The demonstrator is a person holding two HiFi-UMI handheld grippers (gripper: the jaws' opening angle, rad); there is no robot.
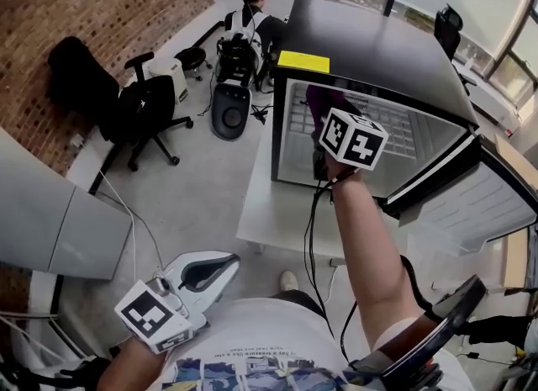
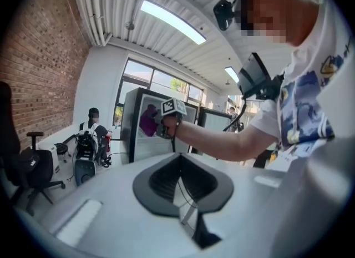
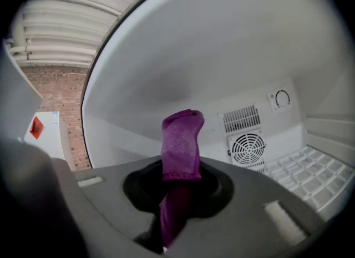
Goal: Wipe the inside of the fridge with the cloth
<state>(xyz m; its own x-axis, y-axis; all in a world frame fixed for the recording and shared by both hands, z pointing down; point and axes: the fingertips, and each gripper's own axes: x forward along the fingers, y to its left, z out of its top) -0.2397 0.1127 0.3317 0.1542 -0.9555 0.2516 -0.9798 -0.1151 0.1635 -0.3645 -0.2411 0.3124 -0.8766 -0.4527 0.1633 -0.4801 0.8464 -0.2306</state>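
Observation:
The black-topped fridge [image 1: 361, 44] stands on a white table [image 1: 265, 213], its door [image 1: 471, 204] swung open to the right. My right gripper [image 1: 332, 150] reaches into the fridge opening, shut on a purple cloth [image 1: 324, 99]. In the right gripper view the cloth [image 3: 181, 146] sticks up from between the jaws, in front of the white back wall with its fan vent [image 3: 248, 147] and dial [image 3: 282, 98]. My left gripper [image 1: 220, 265] is held low by my body, far from the fridge, shut with nothing in it. The left gripper view shows the fridge [image 2: 133, 124] in the distance.
A wire shelf [image 3: 313, 173] lies at the fridge's lower right. A yellow sticker [image 1: 303, 61] sits on the fridge top. A black office chair [image 1: 126, 103] stands by the brick wall. A person [image 1: 252, 11] sits at the back beside dark equipment [image 1: 229, 112].

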